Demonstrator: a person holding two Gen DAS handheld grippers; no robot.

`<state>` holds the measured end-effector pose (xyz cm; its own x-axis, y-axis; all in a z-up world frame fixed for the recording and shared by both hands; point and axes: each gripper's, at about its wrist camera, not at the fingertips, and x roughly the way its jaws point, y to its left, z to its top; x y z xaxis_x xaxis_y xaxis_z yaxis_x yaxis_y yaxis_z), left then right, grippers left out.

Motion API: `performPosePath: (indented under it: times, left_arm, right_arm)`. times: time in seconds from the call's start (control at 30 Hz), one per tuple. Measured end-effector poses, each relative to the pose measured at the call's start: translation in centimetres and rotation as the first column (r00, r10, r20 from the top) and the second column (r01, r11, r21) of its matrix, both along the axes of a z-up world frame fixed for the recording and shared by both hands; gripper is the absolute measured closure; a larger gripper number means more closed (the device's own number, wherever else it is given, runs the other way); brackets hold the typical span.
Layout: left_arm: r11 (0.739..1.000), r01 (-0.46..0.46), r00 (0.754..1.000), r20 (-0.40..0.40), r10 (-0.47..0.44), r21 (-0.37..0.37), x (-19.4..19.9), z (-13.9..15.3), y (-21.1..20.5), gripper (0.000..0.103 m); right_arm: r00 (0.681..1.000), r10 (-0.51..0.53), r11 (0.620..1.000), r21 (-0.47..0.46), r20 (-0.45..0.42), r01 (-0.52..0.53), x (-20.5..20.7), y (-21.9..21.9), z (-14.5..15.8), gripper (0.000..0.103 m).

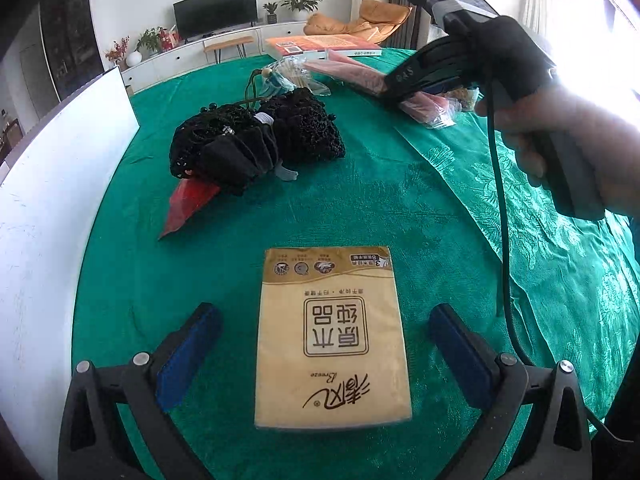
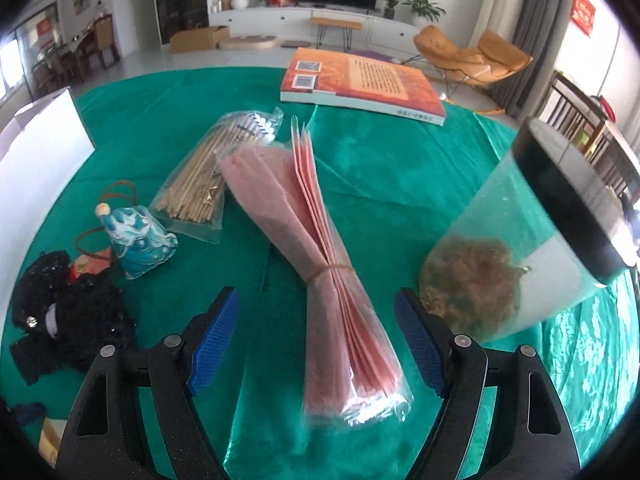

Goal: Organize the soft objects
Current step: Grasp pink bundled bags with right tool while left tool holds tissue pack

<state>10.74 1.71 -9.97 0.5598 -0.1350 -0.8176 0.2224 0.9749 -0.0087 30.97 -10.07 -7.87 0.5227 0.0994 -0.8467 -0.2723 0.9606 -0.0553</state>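
A tan tissue pack (image 1: 332, 344) lies flat on the green tablecloth (image 1: 360, 200). My left gripper (image 1: 324, 312) stands open around it, and both blue pads are clear of its sides. A black lacy fabric pile (image 1: 256, 140) rests on a red bag (image 1: 188, 204) further back. My right gripper (image 2: 317, 296) hovers open over a pink bundle of sheets (image 2: 320, 248) wrapped in clear plastic and tied with a rubber band. The bundle lies between the fingers without touching either one. A hand (image 1: 560, 128) holds the right gripper at the right of the left wrist view.
An orange book (image 2: 360, 84) lies at the table's far edge. A bag of wooden sticks (image 2: 200, 184) and a blue-white pouch (image 2: 140, 240) sit left of the bundle. A clear jar (image 2: 500, 248) with a black lid lies on the right. A white board (image 1: 52, 208) stands on the left.
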Motion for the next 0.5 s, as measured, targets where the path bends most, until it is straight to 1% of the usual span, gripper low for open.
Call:
performPosePath:
  times: [0.03,0.07,0.1,0.2,0.27,0.37,0.43,0.47,0.5]
  left_arm:
    - [1.000,0.000,1.000,0.000,0.000,0.000,0.0,0.0,0.0,0.000]
    - [1.000,0.000,1.000,0.000,0.000,0.000,0.0,0.0,0.0,0.000]
    - [1.000,0.000,1.000,0.000,0.000,0.000,0.0,0.0,0.0,0.000]
    - [1.000,0.000,1.000,0.000,0.000,0.000,0.0,0.0,0.0,0.000]
    - [1.000,0.000,1.000,0.000,0.000,0.001,0.0,0.0,0.0,0.000]
    - [1.000,-0.001,1.000,-0.001,0.001,0.003,0.1,0.0,0.0,0.000]
    - [1.000,-0.004,1.000,-0.005,0.004,0.005,0.1,0.0,-0.1,0.000]
    - [1.000,-0.005,1.000,-0.013,0.005,0.006,0.2,0.1,-0.2,0.000]
    - [1.000,-0.007,1.000,-0.028,0.007,0.006,0.3,0.1,-0.2,0.000]
  right_arm:
    - [1.000,-0.018,1.000,-0.005,0.010,0.018,-0.2,-0.6,-0.1,0.073]
    - [1.000,-0.023,0.999,0.031,0.018,0.022,-0.8,-1.3,0.1,0.074]
    - [0.999,-0.033,0.997,0.070,0.002,0.033,-1.4,-2.1,0.2,0.075]
    - [0.997,-0.069,0.989,0.129,-0.033,0.073,-4.9,-4.6,0.9,0.075]
    - [0.992,-0.117,0.978,0.169,-0.047,0.124,-8.6,-6.7,1.3,0.075]
    - [0.969,-0.244,0.953,0.178,-0.037,0.247,-14.7,-10.0,1.7,0.075]
    - [0.950,-0.309,0.933,0.178,-0.050,0.313,-17.9,-11.6,1.3,0.075]
    - [0.945,-0.323,0.926,0.188,-0.059,0.328,-18.9,-12.1,1.1,0.074]
    - [0.943,-0.328,0.921,0.200,-0.060,0.334,-19.7,-12.5,1.1,0.067]
